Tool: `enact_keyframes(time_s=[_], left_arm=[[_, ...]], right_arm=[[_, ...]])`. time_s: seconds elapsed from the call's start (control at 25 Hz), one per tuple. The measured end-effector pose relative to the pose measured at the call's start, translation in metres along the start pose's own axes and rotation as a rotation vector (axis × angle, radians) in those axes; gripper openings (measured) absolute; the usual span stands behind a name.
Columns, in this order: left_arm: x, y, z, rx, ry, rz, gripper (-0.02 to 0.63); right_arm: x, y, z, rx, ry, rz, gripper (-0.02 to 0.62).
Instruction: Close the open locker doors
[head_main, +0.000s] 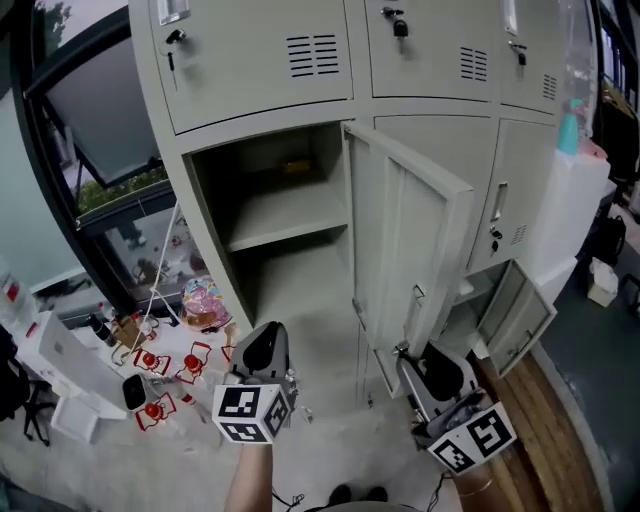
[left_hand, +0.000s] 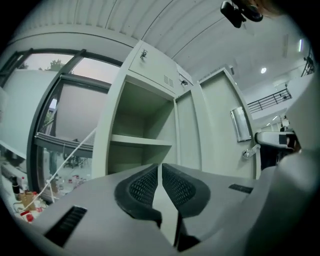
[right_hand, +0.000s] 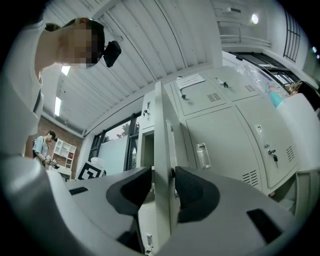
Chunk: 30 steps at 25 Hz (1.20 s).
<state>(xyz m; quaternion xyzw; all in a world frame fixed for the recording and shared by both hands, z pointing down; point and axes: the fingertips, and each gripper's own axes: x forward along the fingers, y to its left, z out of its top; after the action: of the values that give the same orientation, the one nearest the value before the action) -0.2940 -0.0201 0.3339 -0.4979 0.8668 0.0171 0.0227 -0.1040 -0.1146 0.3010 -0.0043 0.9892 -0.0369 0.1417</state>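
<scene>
Your right tongs (right_hand: 162, 184) stand apart astride the free edge of the open locker door (head_main: 405, 240), low down near its bottom corner, and I judge they are not clamping it. The door stands upright, hinged on the right side of its compartment (head_main: 285, 215), which lies to the left of that edge. Your left tongs (left_hand: 161, 176) are closed and empty, farther from the door.
</scene>
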Motion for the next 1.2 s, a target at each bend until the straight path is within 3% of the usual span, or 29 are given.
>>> enact_keyframes(time_s=[0.72, 1.2], left_arm=[[-0.113, 0.104, 0.003, 0.01, 0.007, 0.323, 0.023], [-0.136, 0.143, 0.004, 0.008, 0.014, 0.408, 0.023]], right_arm=[[0.087, 0.118, -0.048, -0.017, 0.074, 0.327, 0.124], [0.163, 0.132, -0.065, -0.039, 0.096, 0.345, 0.111]])
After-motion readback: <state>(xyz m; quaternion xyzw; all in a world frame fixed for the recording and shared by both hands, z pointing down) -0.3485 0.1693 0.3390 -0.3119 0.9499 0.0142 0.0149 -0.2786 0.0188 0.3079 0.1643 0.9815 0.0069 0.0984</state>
